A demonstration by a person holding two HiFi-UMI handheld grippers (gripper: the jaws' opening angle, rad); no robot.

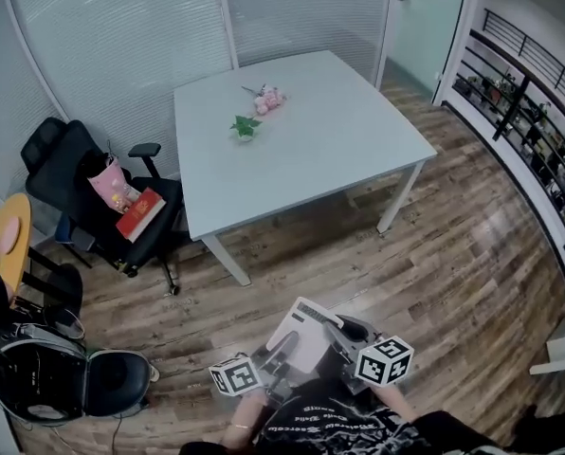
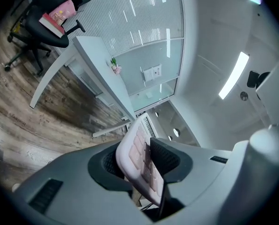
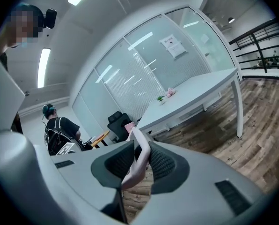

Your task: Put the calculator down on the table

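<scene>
While held off the white table (image 1: pixel 330 150), flat pale plastic calculator (image 1: pixel 300 335): likely light, rigid, slick.
Left tool (image 2: pixel 139 156): pinching one edge.
Right tool (image 3: pixel 138 162): pinching opposite edge.

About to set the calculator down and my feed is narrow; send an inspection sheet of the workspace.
Surface: white table, mostly bare, ahead across the wooden floor.
Job's things: calculator, held in the air, not yet on the table.
Clutter: small green plant and pink flowers toward the table's far left.
Grippers: left gripper and right gripper both shut on the calculator.
Cables: cords over a black bag on the floor, left.
Surroundings: office chair with pink bag and red book; glass walls; a person in the background.
</scene>
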